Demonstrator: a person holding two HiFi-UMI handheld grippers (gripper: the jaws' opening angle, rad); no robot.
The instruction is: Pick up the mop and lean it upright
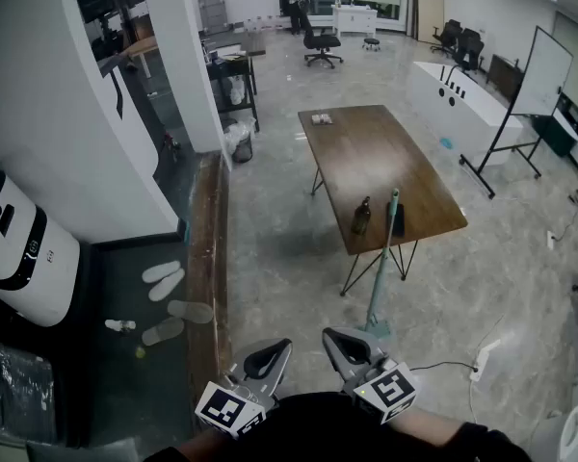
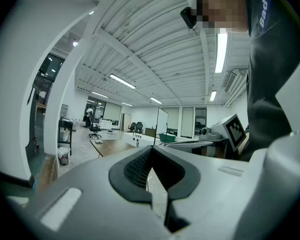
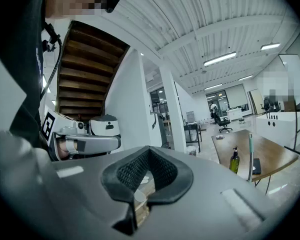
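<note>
Bottle (image 1: pixel 361 216) on wooden table (image 1: pixel 366 152); whiteboard (image 1: pixel 544 65), office chair (image 1: pixel 321 44) beyond.

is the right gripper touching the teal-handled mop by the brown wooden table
Apart. The right gripper view shows the right gripper shut on nothing, with the teal-handled mop far off beside the brown wooden table.

2 handheld grippers, left gripper (image 1: pixel 277 348) and right gripper (image 1: pixel 333 339): light grey moulded shells, black ribbed pads lining the jaws. 1 white cube (image 1: pixel 229 409) with black square markers per gripper. Black sleeves (image 1: pixel 313 431); white lettering on the dark top (image 2: pixel 270 74).
</note>
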